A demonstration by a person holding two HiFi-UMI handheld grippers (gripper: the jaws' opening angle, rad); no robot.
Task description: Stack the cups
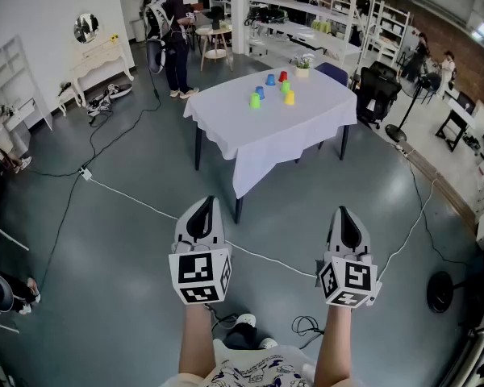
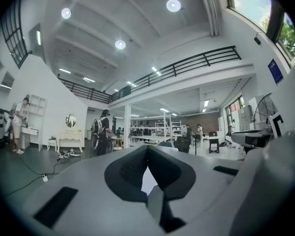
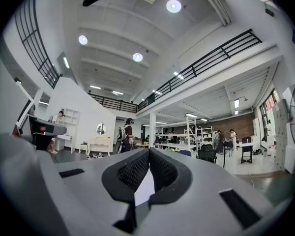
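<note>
Holding side by side near the camera, the left gripper [image 1: 202, 208] and right gripper [image 1: 344, 214] both have their jaws pressed together with nothing between them. The cups [image 1: 255, 100], green, blue, red and yellow, stand separately on the white-clothed table [image 1: 250, 139] far ahead, well apart from both grippers. A person [image 1: 173, 31] stands beyond the table's far left corner.

I list, from my station:
- grey floor [image 1: 129, 248], a white cable [image 1: 137, 202] running across it
- table under a white cloth [image 1: 250, 139]
- white console [image 1: 97, 59] and round mirror [image 1: 86, 27] against a white wall [image 1: 32, 14]
- open shelving [image 1: 383, 27]
- brick wall [image 1: 456, 43]
- railed mezzanine [image 2: 201, 60]
- round ceiling lights [image 2: 173, 5]
- high window [image 2: 248, 1]
</note>
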